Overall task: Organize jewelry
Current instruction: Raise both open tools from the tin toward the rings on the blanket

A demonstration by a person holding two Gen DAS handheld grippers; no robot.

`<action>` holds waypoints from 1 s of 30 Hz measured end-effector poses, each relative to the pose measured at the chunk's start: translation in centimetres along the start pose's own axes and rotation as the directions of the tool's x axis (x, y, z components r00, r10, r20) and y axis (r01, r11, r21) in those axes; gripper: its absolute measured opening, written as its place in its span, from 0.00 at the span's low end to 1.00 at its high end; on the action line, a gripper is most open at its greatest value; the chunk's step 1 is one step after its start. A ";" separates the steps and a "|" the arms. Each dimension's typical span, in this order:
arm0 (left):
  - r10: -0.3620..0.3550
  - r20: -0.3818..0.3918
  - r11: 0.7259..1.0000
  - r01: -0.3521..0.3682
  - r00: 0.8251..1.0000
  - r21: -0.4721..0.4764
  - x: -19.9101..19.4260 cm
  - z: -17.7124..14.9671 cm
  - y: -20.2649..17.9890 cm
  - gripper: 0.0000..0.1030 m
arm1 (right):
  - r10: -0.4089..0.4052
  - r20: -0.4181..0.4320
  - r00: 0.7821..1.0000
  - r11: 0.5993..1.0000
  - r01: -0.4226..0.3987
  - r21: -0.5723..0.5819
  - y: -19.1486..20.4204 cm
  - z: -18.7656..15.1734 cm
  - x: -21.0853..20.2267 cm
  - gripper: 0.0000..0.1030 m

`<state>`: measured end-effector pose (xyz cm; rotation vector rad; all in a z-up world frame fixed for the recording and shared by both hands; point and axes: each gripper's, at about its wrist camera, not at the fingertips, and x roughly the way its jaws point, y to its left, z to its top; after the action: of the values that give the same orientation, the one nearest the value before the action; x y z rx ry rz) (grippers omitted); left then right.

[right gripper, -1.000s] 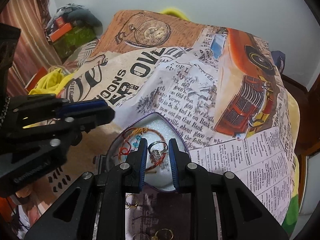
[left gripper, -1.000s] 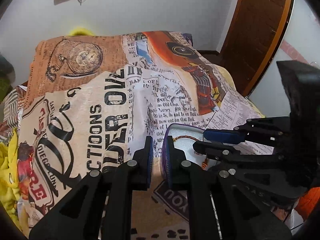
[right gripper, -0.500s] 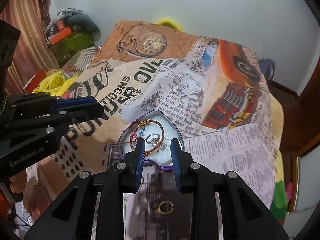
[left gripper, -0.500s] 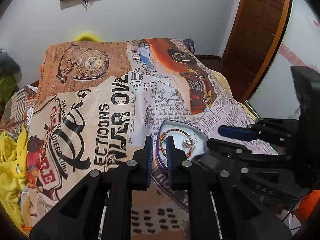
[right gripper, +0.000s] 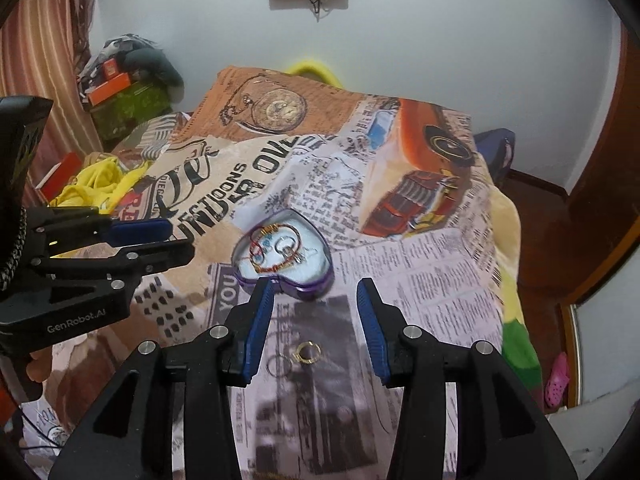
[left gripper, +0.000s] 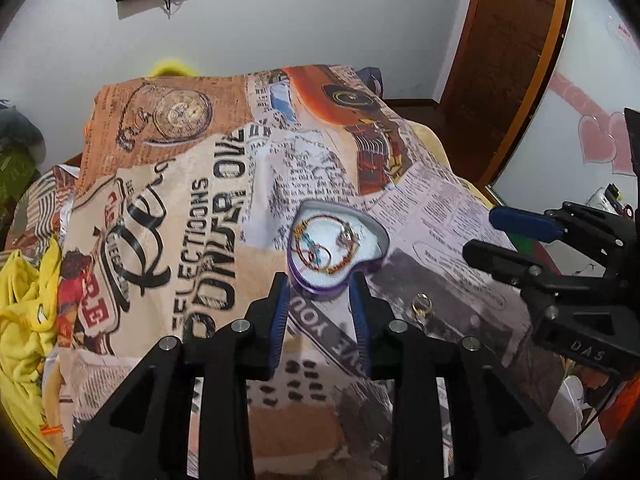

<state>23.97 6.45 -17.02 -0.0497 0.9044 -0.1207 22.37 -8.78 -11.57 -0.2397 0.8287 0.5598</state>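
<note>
A purple heart-shaped box (left gripper: 338, 246) with a white lining lies on the printed bedspread (left gripper: 208, 216); it shows in the right wrist view too (right gripper: 286, 260). Inside lie a red-gold bangle (left gripper: 316, 248), a silver ring (left gripper: 345, 236) and beaded pieces. My left gripper (left gripper: 320, 312) is open and empty, just short of the box. My right gripper (right gripper: 316, 320) is open and empty, raised above two loose rings: a gold one (right gripper: 307, 351) and a thin silver one (right gripper: 279, 365). The gold ring (left gripper: 422, 304) also shows in the left wrist view.
The bedspread covers a bed that drops off at right toward a brown door (left gripper: 508, 60). Yellow cloth (left gripper: 24, 320) lies bunched at the bed's left side. Boxes and clutter (right gripper: 124, 92) stand in the far left corner.
Both grippers have pulled back and up from the box and opened wider. The silver ring that sat between the right fingers now lies in the box.
</note>
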 end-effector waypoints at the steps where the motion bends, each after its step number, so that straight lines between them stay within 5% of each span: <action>1: -0.002 -0.005 1.000 0.002 1.000 -0.001 0.1 -0.3 -0.1 0.29 | -0.003 -0.001 1.000 1.000 0.003 0.003 -0.1 -0.3 -0.2 0.38; 19: -0.055 -0.132 0.998 0.057 0.990 0.010 4.4 -3.8 -1.5 0.29 | 0.001 -0.157 0.988 1.000 -0.002 -0.011 -1.1 -5.2 4.5 0.38; 30: -0.079 -0.170 0.996 0.083 0.982 0.015 6.4 -4.5 -1.7 0.29 | 0.050 -0.204 0.978 0.998 -0.055 -0.015 -1.3 -5.2 6.7 0.38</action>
<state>24.25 4.00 -24.63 -0.0567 1.0708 -0.2132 23.50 -9.47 -20.05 -0.2979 1.0304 0.6001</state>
